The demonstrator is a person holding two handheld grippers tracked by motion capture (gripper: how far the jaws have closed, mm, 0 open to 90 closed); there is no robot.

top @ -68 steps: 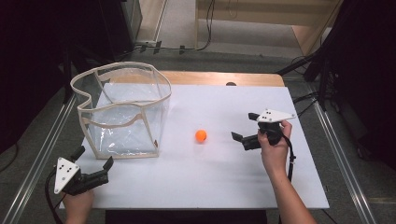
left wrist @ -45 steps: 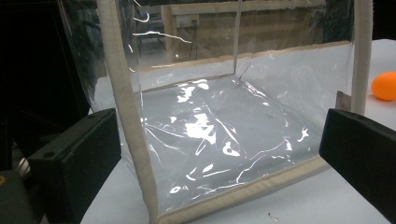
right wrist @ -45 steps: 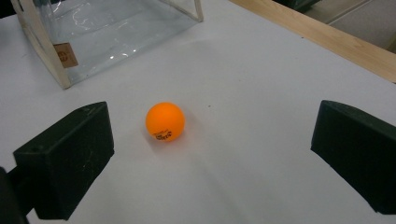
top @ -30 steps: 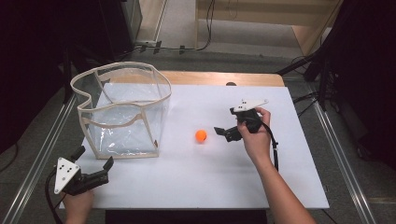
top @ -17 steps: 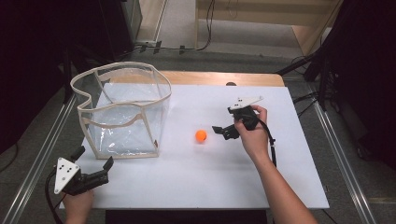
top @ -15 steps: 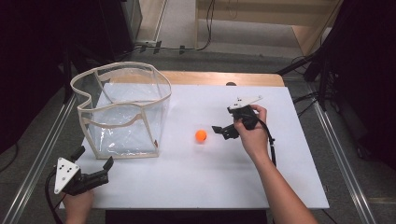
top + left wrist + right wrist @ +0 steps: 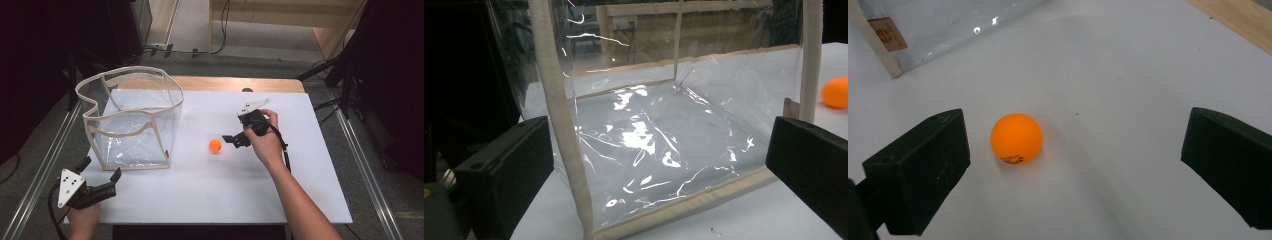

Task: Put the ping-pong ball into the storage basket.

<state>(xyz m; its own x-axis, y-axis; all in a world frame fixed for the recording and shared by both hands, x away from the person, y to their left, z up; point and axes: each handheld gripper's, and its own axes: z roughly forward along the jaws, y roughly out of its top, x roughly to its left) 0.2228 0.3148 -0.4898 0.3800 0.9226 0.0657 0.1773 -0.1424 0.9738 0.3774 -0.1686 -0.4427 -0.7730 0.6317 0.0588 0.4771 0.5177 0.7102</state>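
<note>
Small orange plastic ball (image 7: pixel 1016 138): judged light, smooth, prone to rolling; grip across its widest middle. Right gripper (image 7: pixel 1073 175) wide open, empty, beside it.

desk (image 7: pixel 210 190): carries the bag and the ball
bag (image 7: pixel 131 120): stands upright on the desk's left half, toward the far edge
ball (image 7: pixel 215 145): on the desk near its middle, right of the bag and apart from it
right tongs (image 7: pixel 235 136): just right of the ball, jaws wide to either side of it, not touching
left tongs (image 7: pixel 100 177): at the near left corner, before the bag, jaws wide
</note>
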